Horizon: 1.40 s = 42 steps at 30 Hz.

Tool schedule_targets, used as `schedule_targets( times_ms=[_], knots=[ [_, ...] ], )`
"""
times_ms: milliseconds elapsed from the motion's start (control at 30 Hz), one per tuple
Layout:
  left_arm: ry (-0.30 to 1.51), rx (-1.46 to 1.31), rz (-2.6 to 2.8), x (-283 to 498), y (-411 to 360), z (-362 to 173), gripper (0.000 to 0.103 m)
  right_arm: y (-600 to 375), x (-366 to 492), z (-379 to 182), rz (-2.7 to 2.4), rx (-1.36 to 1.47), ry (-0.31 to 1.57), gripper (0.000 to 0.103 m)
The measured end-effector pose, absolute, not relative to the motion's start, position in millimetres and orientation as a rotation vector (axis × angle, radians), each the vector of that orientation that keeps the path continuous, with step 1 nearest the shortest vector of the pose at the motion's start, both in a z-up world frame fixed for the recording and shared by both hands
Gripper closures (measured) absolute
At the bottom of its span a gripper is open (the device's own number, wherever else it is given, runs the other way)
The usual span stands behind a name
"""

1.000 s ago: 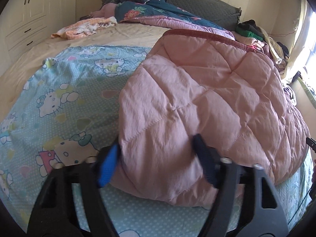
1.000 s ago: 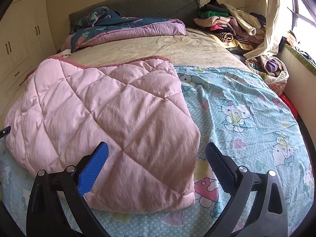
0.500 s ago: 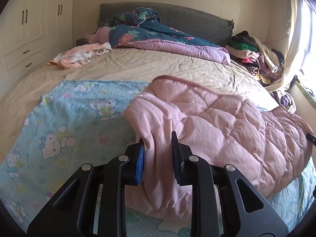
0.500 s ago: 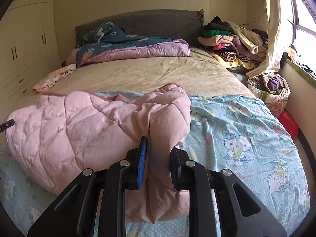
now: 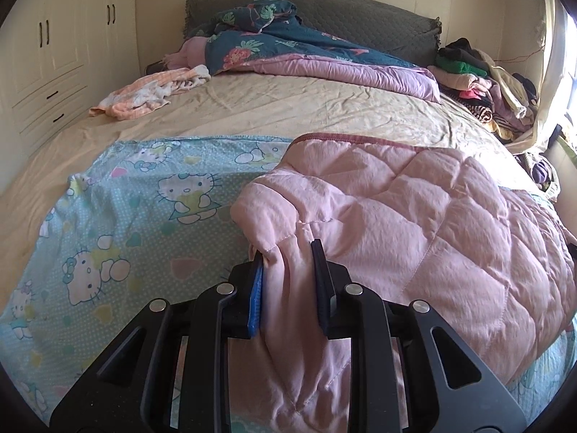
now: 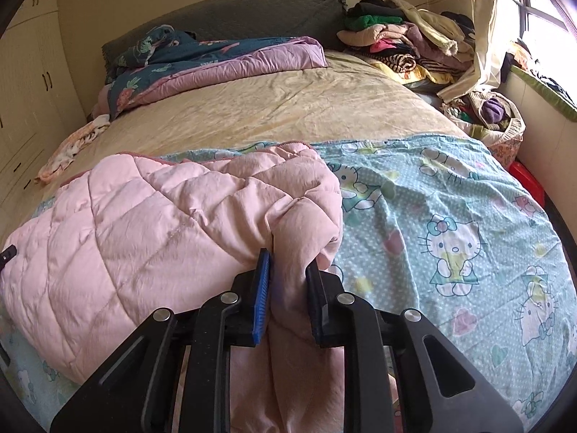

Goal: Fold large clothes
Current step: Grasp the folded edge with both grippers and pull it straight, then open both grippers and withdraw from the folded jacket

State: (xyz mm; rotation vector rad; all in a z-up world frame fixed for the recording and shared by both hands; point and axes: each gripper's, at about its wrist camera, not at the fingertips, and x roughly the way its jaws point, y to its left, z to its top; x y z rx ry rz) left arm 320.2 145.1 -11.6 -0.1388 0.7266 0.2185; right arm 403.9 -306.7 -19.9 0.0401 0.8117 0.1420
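Observation:
A pink quilted garment (image 5: 414, 223) lies on a blue cartoon-cat sheet (image 5: 119, 231) on the bed. My left gripper (image 5: 287, 252) is shut on the garment's near left corner, which is lifted and bunched between the pads. In the right wrist view the same pink garment (image 6: 144, 238) spreads to the left, over the blue sheet (image 6: 450, 223). My right gripper (image 6: 288, 261) is shut on its near right corner, also raised. The cloth below both grips hangs down between the fingers.
A beige bedsheet (image 5: 288, 108) covers the far bed. A teal and purple duvet (image 5: 306, 54) lies by the grey headboard (image 6: 234, 18). A striped cloth (image 5: 151, 92) lies far left. A clothes pile (image 6: 407, 43) sits far right. White cupboards (image 5: 54, 54) stand left.
Both grippers were open over the flat garment's near corners, then shut on them and lifted them. The garment's near edge now stands bunched and raised off the sheet.

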Motion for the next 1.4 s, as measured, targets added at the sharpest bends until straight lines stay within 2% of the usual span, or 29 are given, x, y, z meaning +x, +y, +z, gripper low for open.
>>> schedule_targets(
  times_ms=[400, 533, 600, 700, 733, 767, 967, 1100, 1167, 1267, 1400],
  knots=[
    [0.764, -0.123, 0.232, 319.9, 144.3, -29.7, 0.085, -313.9, 408.6, -47.8, 0.132, 0.080, 0.901, 0.083],
    [0.771, -0.133, 0.237, 316.9, 145.2, -29.1, 0.083, -315.0, 405.4, -44.4, 0.127, 0.077, 0.917, 0.076],
    [0.774, -0.139, 0.238, 314.6, 144.9, -26.6, 0.079, -316.6, 401.6, -39.2, 0.127, 0.082, 0.912, 0.069],
    [0.776, -0.146, 0.237, 309.5, 145.9, -22.2, 0.068, -320.1, 391.5, -28.7, 0.137, 0.105, 0.893, 0.045],
    [0.777, -0.153, 0.236, 307.6, 146.3, -21.1, 0.064, -320.2, 386.4, -24.5, 0.137, 0.112, 0.880, 0.030],
    [0.777, -0.158, 0.235, 305.1, 146.2, -19.0, 0.059, -320.6, 380.7, -19.5, 0.144, 0.118, 0.860, 0.021],
    [0.759, -0.161, 0.217, 290.0, 137.8, -4.0, 0.041, -319.2, 347.8, 11.6, 0.184, 0.131, 0.775, 0.005],
    [0.740, -0.169, 0.208, 280.6, 135.1, 7.7, 0.032, -321.0, 329.7, 30.9, 0.211, 0.158, 0.739, 0.004],
    [0.726, -0.179, 0.200, 274.5, 134.3, 15.3, 0.021, -321.4, 321.2, 39.8, 0.222, 0.164, 0.726, 0.004],
    [0.707, -0.192, 0.192, 265.4, 132.0, 26.5, 0.012, -320.3, 308.9, 50.5, 0.231, 0.161, 0.709, 0.004],
    [0.681, -0.203, 0.181, 250.9, 127.9, 40.3, 0.010, -320.6, 288.1, 65.8, 0.221, 0.150, 0.658, 0.004]
  ],
)
